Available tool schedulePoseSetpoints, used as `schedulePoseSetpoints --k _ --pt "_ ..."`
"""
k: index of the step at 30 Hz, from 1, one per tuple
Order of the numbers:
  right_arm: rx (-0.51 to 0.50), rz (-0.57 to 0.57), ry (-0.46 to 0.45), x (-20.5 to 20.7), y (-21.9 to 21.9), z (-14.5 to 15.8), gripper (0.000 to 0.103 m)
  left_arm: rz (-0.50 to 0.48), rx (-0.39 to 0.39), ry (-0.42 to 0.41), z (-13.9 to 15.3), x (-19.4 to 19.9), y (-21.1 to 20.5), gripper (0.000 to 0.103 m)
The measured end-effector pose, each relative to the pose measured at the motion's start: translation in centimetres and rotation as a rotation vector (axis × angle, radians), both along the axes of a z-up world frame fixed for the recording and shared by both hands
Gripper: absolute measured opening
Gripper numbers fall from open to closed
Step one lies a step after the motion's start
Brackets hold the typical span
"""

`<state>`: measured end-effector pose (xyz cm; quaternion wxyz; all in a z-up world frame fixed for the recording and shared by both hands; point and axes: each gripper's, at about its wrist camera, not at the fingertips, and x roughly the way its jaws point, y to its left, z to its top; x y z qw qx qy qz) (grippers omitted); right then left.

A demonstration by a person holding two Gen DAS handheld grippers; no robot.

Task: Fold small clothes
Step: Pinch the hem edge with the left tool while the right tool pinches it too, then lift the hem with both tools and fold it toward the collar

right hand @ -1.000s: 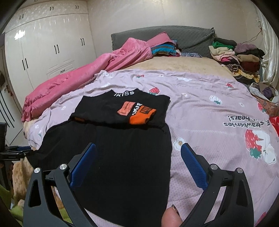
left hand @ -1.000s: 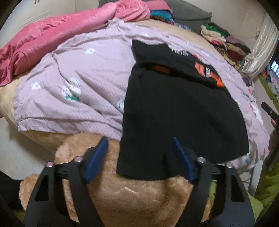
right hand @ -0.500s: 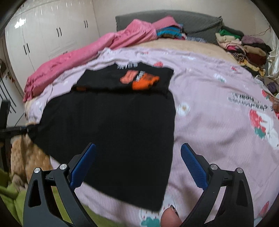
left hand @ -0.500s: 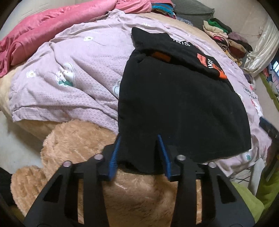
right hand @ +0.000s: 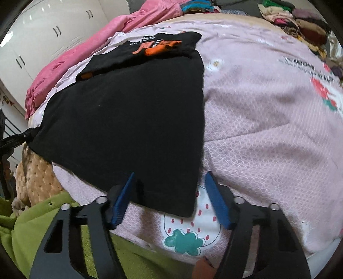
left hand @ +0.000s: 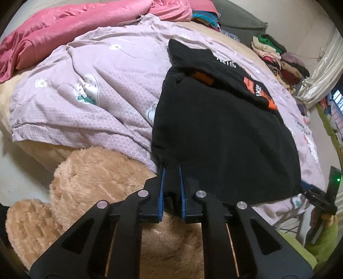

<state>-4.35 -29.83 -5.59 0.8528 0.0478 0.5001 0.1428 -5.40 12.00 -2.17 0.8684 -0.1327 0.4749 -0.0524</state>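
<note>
1. Left wrist view: the left tool (left hand: 171,188) is clenched on the near hem corner of the black garment (left hand: 225,133), which lies flat on the lilac quilted bedspread (left hand: 85,103), above a plush tan toy (left hand: 103,184) at 7 o'clock.
2. Right wrist view: the right tool (right hand: 171,197) is closing around the garment's (right hand: 133,120) other hem corner, pads not yet pressing. It should bite the soft knit alone, not the bedspread (right hand: 268,133), then both corners can lift evenly toward 12 o'clock.

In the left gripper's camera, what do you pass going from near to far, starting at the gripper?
left gripper shut on the hem → black shirt → orange patch on its folded top → grey headboard
</note>
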Motion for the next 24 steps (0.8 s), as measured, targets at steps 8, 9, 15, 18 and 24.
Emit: schedulePoseSetpoints --k 8,9,15,18,24 --pt "0.084 0.018 -0.032 -0.2 -0.7 1.8 0.01 0.018 -0.034 -0.055 1.8 -0.6 0.5 0.004" --pt "0.103 0.016 -0.049 -0.2 -1.0 2.4 0.009 0.019 -0.038 -0.058 1.9 -0.5 0.6 0.004" --pt "0.165 0.021 -0.156 0.0 -1.6 5.6 0.007 0.023 -0.05 -0.09 3.2 -0.5 0.8 0.004" --pt "0.178 0.022 -0.205 0.1 -1.8 7.2 0.007 0.032 -0.066 -0.103 3.8 -0.3 1.0 0.004" --pt "0.187 0.012 -0.292 0.7 -2.4 9.7 0.007 0.053 -0.075 -0.142 5.6 0.1 1.5 0.004"
